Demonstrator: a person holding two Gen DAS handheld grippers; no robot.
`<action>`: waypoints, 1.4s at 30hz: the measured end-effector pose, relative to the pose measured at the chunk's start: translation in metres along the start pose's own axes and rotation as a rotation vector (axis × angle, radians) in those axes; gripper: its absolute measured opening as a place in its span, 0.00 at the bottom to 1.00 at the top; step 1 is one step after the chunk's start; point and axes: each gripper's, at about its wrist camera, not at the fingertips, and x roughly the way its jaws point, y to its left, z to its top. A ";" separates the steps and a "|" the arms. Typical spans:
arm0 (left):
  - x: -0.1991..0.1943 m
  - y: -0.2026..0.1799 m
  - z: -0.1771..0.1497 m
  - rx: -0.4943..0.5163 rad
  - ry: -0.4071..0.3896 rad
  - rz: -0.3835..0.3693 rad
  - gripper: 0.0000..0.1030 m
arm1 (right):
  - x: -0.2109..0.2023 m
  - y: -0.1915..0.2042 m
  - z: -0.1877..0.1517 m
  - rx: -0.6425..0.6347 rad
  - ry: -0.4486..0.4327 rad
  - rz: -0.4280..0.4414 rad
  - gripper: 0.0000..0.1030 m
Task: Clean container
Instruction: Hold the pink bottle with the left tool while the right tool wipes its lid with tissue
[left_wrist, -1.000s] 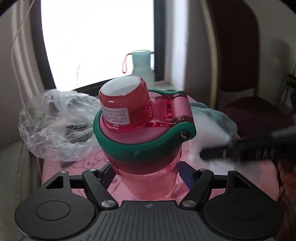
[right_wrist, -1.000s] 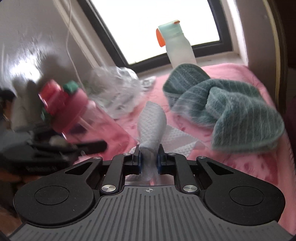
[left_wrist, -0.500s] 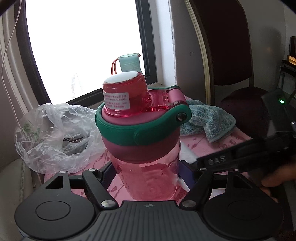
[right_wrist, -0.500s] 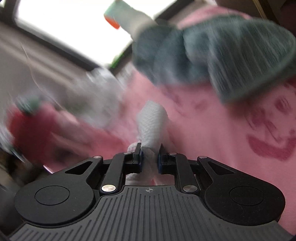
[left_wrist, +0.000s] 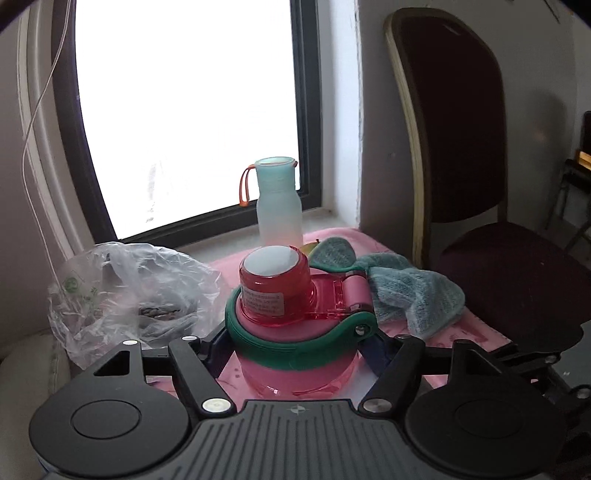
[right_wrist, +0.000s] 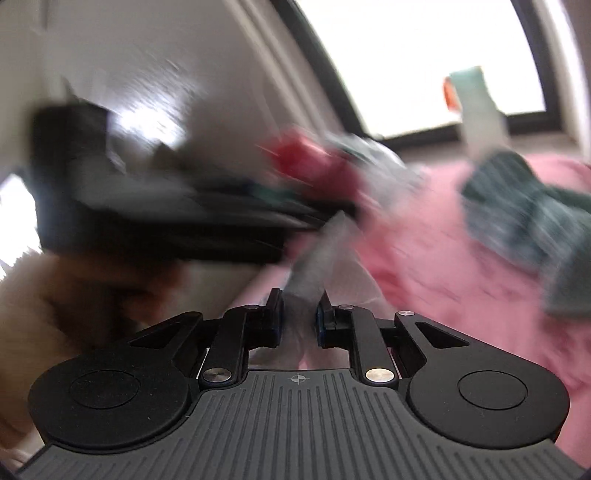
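**Bottle clamped, wipe pinched**

Left wrist: my left gripper (left_wrist: 295, 345) clamps the pink bottle (left_wrist: 295, 325) upright, jaws just tightened; bottle sits lower in view than before.

Right wrist: my right gripper (right_wrist: 298, 317) pinches the white wipe (right_wrist: 314, 266); blurred, now swung toward the bottle.

Frosted bottle (left_wrist: 279, 206) on sill, chair (left_wrist: 476, 177) right.

We lose the pink bottle's (left_wrist: 295, 373) base behind the left claw (left_wrist: 295, 350). In the right wrist view, motion blur smears the bottle, teal cloth (right_wrist: 532, 221) and counter (right_wrist: 443, 236).
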 end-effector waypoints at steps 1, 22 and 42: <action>0.001 -0.001 0.001 0.005 0.003 0.005 0.67 | 0.003 0.000 0.003 0.014 -0.004 -0.011 0.18; 0.001 -0.003 0.001 0.001 0.017 0.028 0.67 | 0.062 -0.025 -0.024 0.341 0.098 -0.126 0.13; 0.015 -0.020 -0.050 0.233 0.052 0.070 0.66 | -0.018 -0.090 0.014 0.655 -0.273 0.017 0.17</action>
